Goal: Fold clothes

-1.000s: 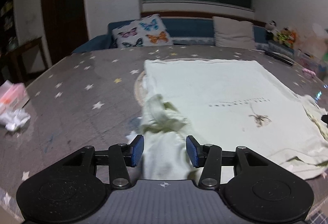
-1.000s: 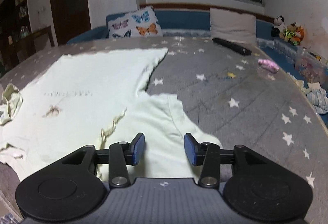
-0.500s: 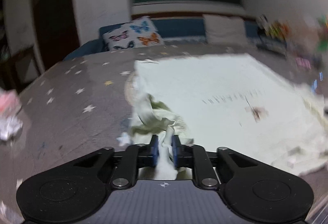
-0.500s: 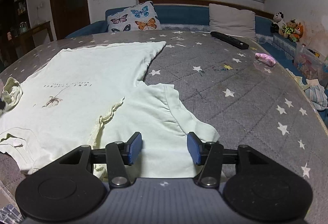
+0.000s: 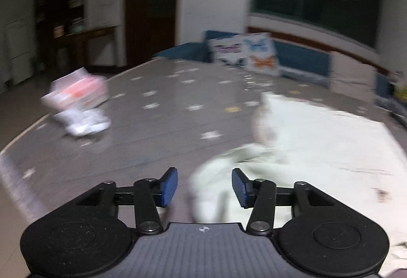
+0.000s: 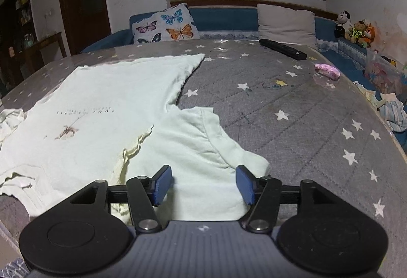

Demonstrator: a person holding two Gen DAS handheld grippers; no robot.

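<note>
A pale green T-shirt (image 6: 106, 110) lies spread on the grey star-patterned table (image 6: 292, 130), with a small print on its chest. Its right sleeve (image 6: 203, 145) lies flat just ahead of my right gripper (image 6: 203, 187), which is open and empty over the sleeve's near edge. In the blurred left wrist view the shirt (image 5: 318, 140) lies to the right, its left sleeve (image 5: 218, 179) bunched in a heap. My left gripper (image 5: 204, 186) is open, with the heap's near edge between and beyond its pads.
A pink-and-white tissue pack with crumpled tissue (image 5: 78, 105) sits left on the table. A black remote (image 6: 282, 49) and a pink object (image 6: 328, 71) lie far right. A sofa with a butterfly cushion (image 6: 165, 26) stands behind. Clothes (image 6: 393, 115) lie by the right edge.
My left gripper was shut on the bunched sleeve half a second ago; it has opened, let go and swung left. My right gripper stays open and has barely moved.
</note>
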